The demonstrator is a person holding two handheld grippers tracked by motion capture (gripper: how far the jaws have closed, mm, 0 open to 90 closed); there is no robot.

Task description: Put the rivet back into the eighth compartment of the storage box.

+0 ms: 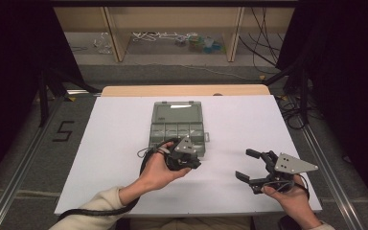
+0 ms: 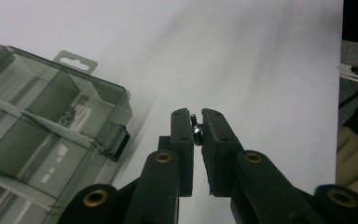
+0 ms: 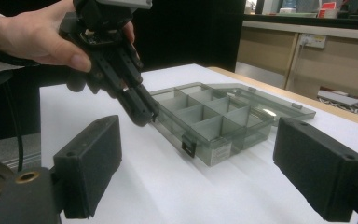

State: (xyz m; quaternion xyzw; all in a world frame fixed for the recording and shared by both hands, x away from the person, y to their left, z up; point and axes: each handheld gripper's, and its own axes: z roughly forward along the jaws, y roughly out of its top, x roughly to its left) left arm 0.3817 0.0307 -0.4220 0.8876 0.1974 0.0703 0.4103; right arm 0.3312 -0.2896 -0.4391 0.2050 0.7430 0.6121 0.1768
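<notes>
A grey see-through compartment box (image 1: 177, 125) lies open on the white table (image 1: 115, 143), its lid folded flat toward the far side. My left gripper (image 1: 193, 164) hangs just off the box's near right corner. In the left gripper view its jaws (image 2: 196, 122) are shut on a small metal screw (image 2: 195, 131), with the box (image 2: 51, 140) to the left. The right gripper view shows that gripper (image 3: 144, 114) tilted down beside the box (image 3: 214, 121). My right gripper (image 1: 247, 165) rests low near the front right, open, nothing between its pads (image 3: 91, 163).
The box's latch (image 2: 119, 142) and hanging tab (image 2: 77, 60) face the left gripper. White table surface lies bare on both sides of the box. Beyond the table's wooden far edge (image 1: 187, 90) stand shelf legs, loose cables and black curtains.
</notes>
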